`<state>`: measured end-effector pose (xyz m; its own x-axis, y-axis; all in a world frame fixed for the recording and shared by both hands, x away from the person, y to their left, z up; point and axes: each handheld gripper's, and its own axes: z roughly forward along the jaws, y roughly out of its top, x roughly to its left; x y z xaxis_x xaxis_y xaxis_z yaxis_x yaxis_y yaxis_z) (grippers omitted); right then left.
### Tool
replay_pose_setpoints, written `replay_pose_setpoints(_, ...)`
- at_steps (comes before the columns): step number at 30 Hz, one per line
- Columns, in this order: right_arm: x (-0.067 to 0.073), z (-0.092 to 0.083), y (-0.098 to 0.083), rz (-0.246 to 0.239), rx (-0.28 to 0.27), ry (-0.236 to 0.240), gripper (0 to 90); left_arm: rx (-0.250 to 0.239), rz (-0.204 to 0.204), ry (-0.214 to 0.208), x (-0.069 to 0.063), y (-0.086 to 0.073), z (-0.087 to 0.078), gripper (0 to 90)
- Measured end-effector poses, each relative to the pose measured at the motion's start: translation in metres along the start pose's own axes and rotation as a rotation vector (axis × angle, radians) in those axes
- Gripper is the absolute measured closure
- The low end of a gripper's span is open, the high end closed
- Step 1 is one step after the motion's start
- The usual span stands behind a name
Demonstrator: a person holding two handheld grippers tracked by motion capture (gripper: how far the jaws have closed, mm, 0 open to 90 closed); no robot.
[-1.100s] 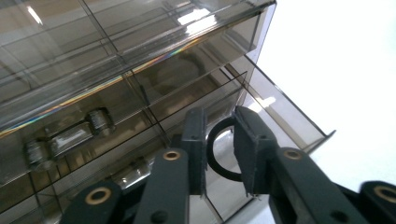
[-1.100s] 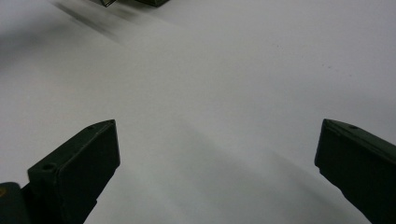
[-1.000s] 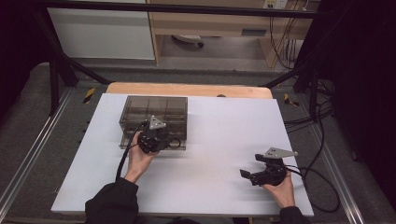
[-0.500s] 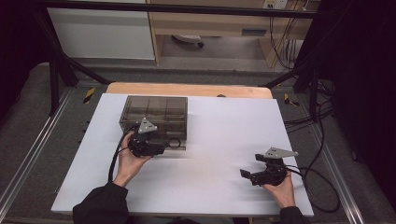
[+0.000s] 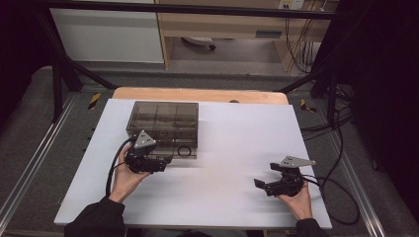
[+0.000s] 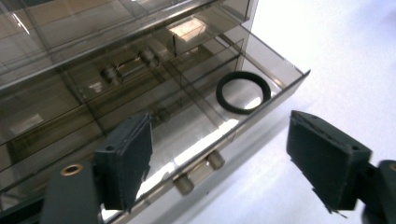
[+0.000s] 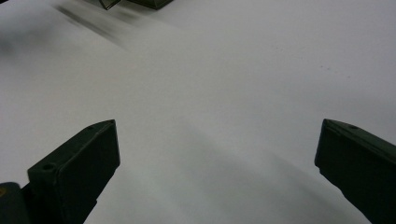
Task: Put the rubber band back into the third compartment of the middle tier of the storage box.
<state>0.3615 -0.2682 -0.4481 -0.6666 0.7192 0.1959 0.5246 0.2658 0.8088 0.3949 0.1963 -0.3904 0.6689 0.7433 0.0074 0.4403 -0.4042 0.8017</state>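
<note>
Left tool lets go at the pulled-out drawer, right tool idle

The left tool (image 5: 165,160) sits just in front of the smoky plastic organizer box (image 5: 165,116), its jaws just opened wide with the drawer's knob (image 6: 198,172) between them, untouched. The drawer (image 6: 261,100) stands pulled out, a black ring (image 6: 243,92) lying in its corner compartment. The right tool (image 5: 261,183) rests on the white worktop (image 5: 237,143), well apart, jaws wide and empty.
</note>
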Motion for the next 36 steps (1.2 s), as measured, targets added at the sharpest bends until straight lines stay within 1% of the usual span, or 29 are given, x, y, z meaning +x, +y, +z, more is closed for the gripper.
replay_pose_setpoints(1,0.0,0.0,0.0,0.0,0.001,-0.001,0.6,0.005,-0.007,0.008,0.0,-0.002,-0.002,19.4)
replay_pose_setpoints(5,0.0,0.0,0.0,0.002,0.0,-0.001,0.6,0.008,-0.014,0.021,0.002,-0.01,-0.009,14.5)
replay_pose_setpoints(6,0.0,0.0,0.0,0.002,0.001,-0.001,0.6,-0.027,0.021,-0.017,0.005,-0.011,-0.007,13.8)
replay_pose_setpoints(7,0.0,0.0,0.0,0.002,0.001,0.0,0.6,0.017,-0.021,0.027,0.003,-0.014,-0.012,13.1)
replay_pose_setpoints(8,0.0,0.0,0.0,0.002,0.0,-0.001,0.6,0.016,-0.024,0.029,0.004,-0.016,-0.013,12.3)
replay_pose_setpoints(16,0.0,0.0,0.0,0.004,0.001,0.0,0.6,0.013,-0.032,0.036,0.009,-0.035,-0.022,8.8)
replay_pose_setpoints(20,0.0,0.0,0.0,0.002,0.001,0.0,0.6,0.008,-0.026,0.031,0.011,-0.043,-0.028,8.3)
replay_pose_setpoints(28,0.0,0.0,0.0,0.004,0.002,0.001,0.6,0.001,-0.048,0.028,0.014,-0.06,-0.035,7.7)
replay_pose_setpoints(36,0.0,0.0,0.0,0.001,0.002,0.003,0.6,0.006,-0.059,0.026,0.019,-0.073,-0.037,7.7)
